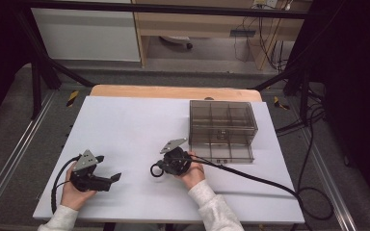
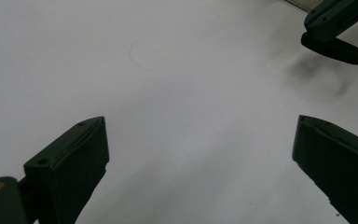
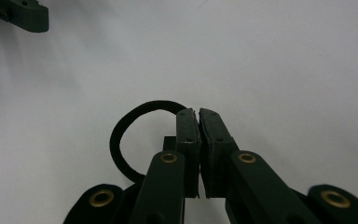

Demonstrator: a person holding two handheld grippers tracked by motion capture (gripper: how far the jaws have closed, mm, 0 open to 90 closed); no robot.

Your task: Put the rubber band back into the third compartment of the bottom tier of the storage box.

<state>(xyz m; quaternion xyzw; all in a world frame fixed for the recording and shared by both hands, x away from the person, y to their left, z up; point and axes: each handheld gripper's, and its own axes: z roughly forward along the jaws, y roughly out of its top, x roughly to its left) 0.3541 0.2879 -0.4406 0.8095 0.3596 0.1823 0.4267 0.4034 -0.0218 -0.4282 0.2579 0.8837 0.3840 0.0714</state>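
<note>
Right gripper view looks down on a thin black ring, most likely a rubber or elastic band, pinched at one point of its loop by the right gripper, whose jaws are pressed together on it with hardly a gap left. The rest of the loop curves out free to the left of the jaws, just above the white desk. In the high view the same ring hangs off the left end of the right gripper, near the middle of the desk and well apart from the smoke-tinted compartment box at the far right.

The left gripper rests low near the front left; in its own view its jaws stand spread wide with nothing between them, the bare desk under them.

Judging by how thin it is and how evenly it holds its curve, the ring is very light and probably springy rather than stiff; it should flex or stretch, not break. It is so slim that it could slip or twist out of a flat pinch, so a hold across the band, square between the pads, looks safest. To stretch it, the spread gripper would take the free side opposite the present pinch.
</note>
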